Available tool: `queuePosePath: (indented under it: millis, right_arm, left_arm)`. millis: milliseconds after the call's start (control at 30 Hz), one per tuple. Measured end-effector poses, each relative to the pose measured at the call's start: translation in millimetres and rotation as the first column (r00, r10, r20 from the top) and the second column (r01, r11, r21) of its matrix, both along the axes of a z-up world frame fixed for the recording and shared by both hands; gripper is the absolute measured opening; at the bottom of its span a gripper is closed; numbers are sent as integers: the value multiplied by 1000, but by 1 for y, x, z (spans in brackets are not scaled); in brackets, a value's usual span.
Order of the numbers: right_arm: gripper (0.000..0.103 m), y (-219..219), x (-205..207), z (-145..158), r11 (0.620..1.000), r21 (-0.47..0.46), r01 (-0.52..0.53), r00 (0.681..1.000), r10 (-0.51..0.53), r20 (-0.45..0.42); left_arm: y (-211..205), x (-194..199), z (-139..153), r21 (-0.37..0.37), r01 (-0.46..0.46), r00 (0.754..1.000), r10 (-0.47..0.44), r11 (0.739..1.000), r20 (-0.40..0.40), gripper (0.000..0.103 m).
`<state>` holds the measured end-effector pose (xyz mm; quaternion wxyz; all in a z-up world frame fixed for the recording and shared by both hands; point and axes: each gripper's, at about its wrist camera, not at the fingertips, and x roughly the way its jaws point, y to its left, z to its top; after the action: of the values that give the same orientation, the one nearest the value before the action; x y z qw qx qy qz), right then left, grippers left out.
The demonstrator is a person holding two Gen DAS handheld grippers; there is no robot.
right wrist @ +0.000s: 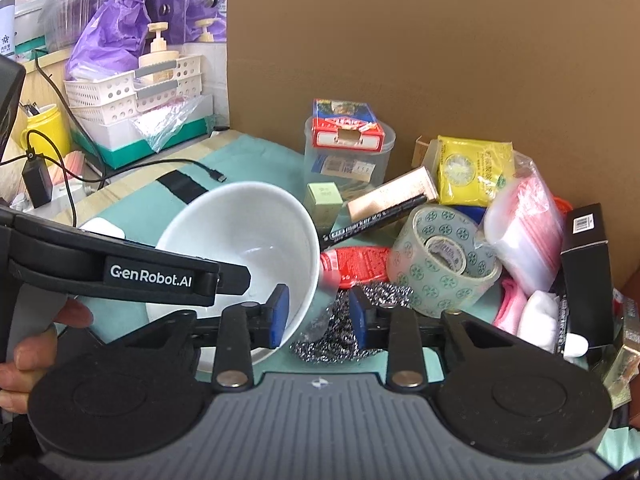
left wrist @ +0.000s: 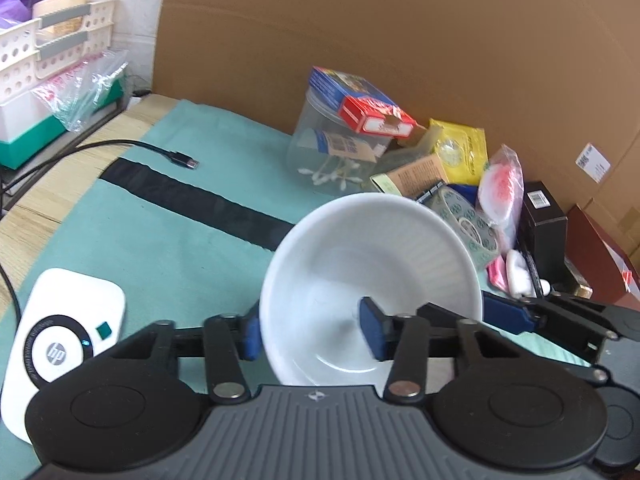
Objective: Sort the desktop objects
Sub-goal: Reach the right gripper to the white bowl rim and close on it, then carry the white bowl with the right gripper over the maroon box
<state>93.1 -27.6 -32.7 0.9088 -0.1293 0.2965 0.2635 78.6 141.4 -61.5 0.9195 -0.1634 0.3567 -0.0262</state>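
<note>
A tall brown cardboard sheet (left wrist: 400,40) stands at the back of the surface, and a teal mat (left wrist: 160,240) with a black stripe covers most of the surface in front of it. On the mat a white bowl (left wrist: 372,280) is tipped up on its side, its mouth facing the cameras, just left of a heap of small goods piled against the cardboard.

The left gripper (left wrist: 316,330) straddles the bowl's left rim: one blue-padded finger sits outside the wall, the other inside the bowl, the pair drawn in close around the wall, though whether both pads press on it cannot be told. The right gripper (right wrist: 318,318) straddles the bowl's right rim likewise, its left pad inside the bowl and its right pad over a steel scouring pad (right wrist: 344,328); actual contact cannot be told here either. In the right wrist view a hand (right wrist: 36,344) holds the left gripper's handle.

In the heap, a clear plastic jar (right wrist: 348,160) carries a red and blue card box (right wrist: 346,130). Near it lie a roll of clear tape (right wrist: 440,264), a yellow wipes packet (right wrist: 472,172), a black box (right wrist: 586,272) and a black marker (right wrist: 376,220). At the far left of the mat sits a white HP device (left wrist: 68,328), with a black USB cable (left wrist: 176,158) beyond it.
</note>
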Motion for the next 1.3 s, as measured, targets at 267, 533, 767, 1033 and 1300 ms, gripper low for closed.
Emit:
queuePosePath:
  millis: [267,533,767,1033,1300]
  right_arm:
    - [12,-10,5,-10,998,58,14,999,-12,-31]
    - [11,-40,-3,-3,989,131,69,997,-66,-26]
    - [10,-87,-5,7,971,197,139,990,-137,-23]
    - [10,-154,-11,24,937,276,212,973,-228,28]
    - [10,-245,-13,53,886,330,327,917,-382,117]
  left_arm:
    - [-5,-7,-3,-20,5,1000,-5,1000,-9,9]
    - [-38,-14,18,63,58,998,-60,996,21,7]
    - [-85,-14,35,118,121,991,-127,986,45,8]
    - [-148,-6,62,138,212,969,-227,968,101,7]
    - [-246,24,94,164,357,907,-383,920,175,7]
